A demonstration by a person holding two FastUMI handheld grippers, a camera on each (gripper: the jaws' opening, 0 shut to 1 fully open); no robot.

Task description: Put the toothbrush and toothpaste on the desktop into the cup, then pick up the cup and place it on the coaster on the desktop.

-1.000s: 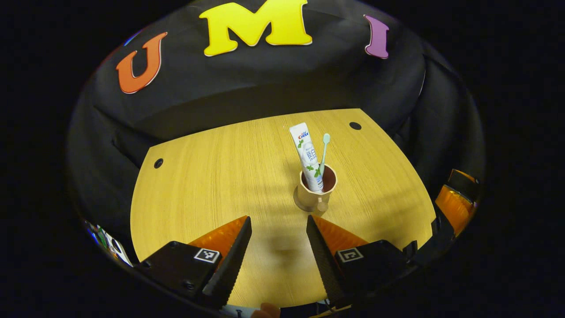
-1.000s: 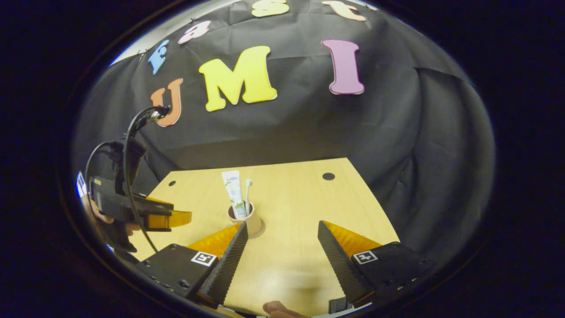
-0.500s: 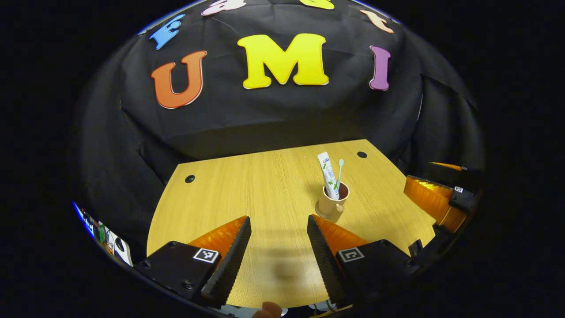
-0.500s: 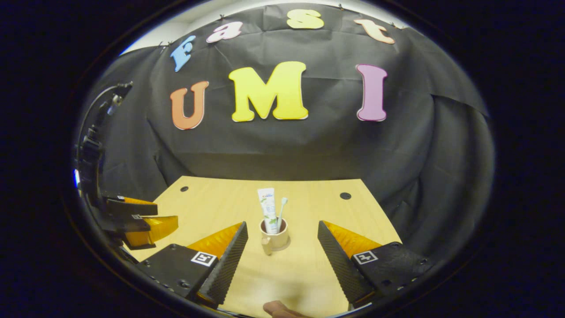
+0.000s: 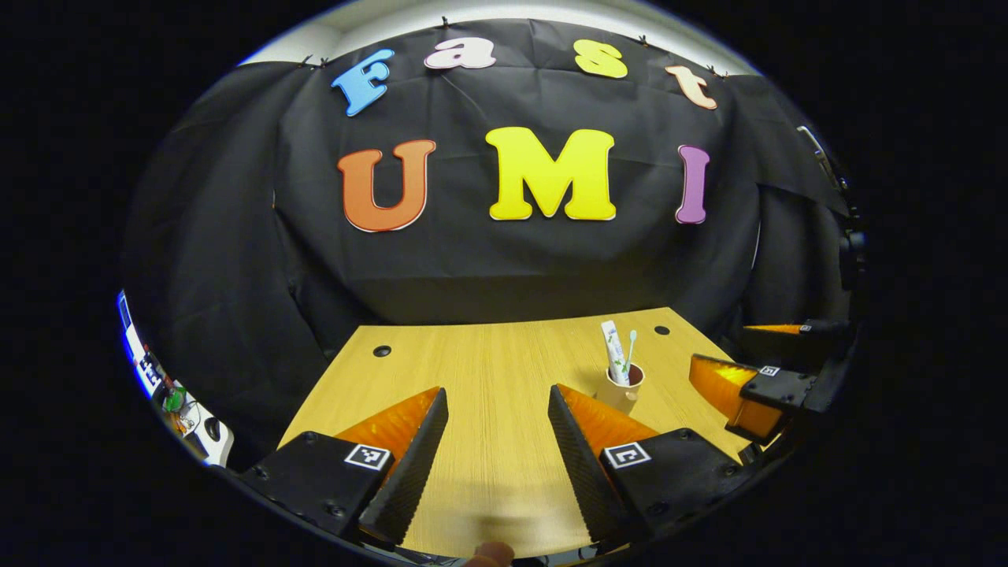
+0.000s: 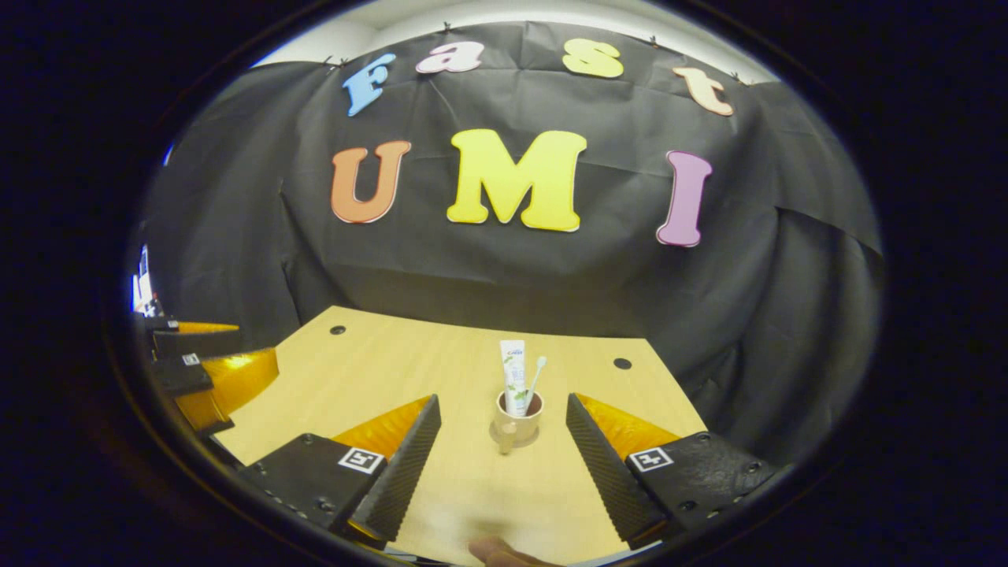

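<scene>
A tan cup with its handle toward me stands upright on the wooden desktop. A white toothpaste tube and a pale toothbrush stand in it. A thin round coaster shows under its foot. My right gripper is open, drawn back from the cup, which sits apart beyond the gap between the fingers. In the left gripper view the cup is ahead to the right, with toothpaste and toothbrush. My left gripper is open and holds nothing.
Two dark round holes sit near the desktop's far corners. The black cloth wall rises right behind the table. The left gripper hovers at the table's left edge; the right gripper shows right of the cup.
Both grippers have pulled back from the cup and tilted upward, so the cup looks smaller and farther. The cup, toothpaste and toothbrush have stayed in place.
</scene>
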